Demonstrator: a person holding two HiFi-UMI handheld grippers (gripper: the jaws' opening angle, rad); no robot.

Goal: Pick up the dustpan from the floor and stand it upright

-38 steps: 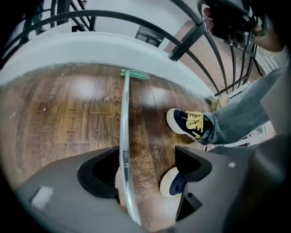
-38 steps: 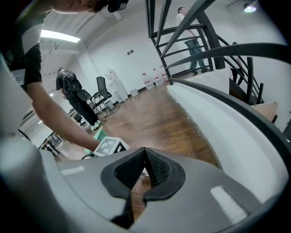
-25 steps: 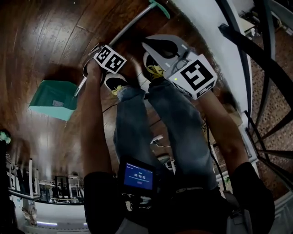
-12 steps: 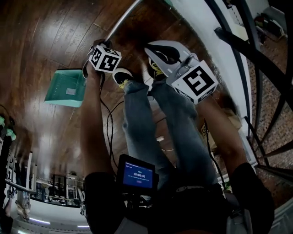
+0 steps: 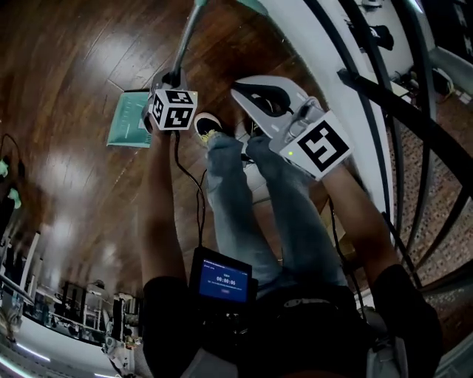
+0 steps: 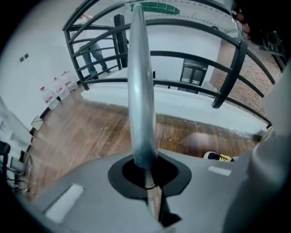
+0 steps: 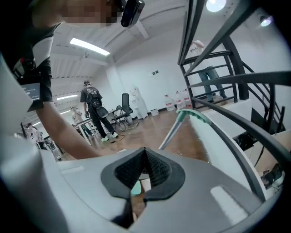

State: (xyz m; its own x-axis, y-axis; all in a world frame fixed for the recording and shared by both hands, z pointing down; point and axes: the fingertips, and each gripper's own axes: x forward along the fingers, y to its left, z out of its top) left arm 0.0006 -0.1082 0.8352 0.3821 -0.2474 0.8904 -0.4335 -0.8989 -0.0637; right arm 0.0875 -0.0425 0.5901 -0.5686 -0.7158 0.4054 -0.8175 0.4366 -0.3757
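Observation:
The teal dustpan (image 5: pixel 127 118) rests its pan on the dark wood floor (image 5: pixel 66 66). Its metal handle (image 5: pixel 185 37) slants up and away from the pan. My left gripper (image 5: pixel 173 80) is shut on that handle just above the pan. In the left gripper view the pole (image 6: pixel 141 91) rises from between the closed pads of my left gripper (image 6: pixel 148 170) to a green grip (image 6: pixel 154 7). My right gripper (image 5: pixel 242 87) hovers to the right over the person's shoes, jaws together and holding nothing. The right gripper view shows my right gripper (image 7: pixel 144 169) with the handle (image 7: pixel 170 133) beyond it.
A black stair railing (image 5: pixel 384 111) and a white ledge (image 5: pixel 325 44) run along the right. The person's shoes (image 5: pixel 209 125) stand beside the pan, and a cable (image 5: pixel 194 192) trails down the leg. People and chairs (image 7: pixel 93 109) are far across the room.
Both grippers have risen. The left one has swung the handle from lying low to pointing steeply up, and the pan has drawn in closer to the shoes.

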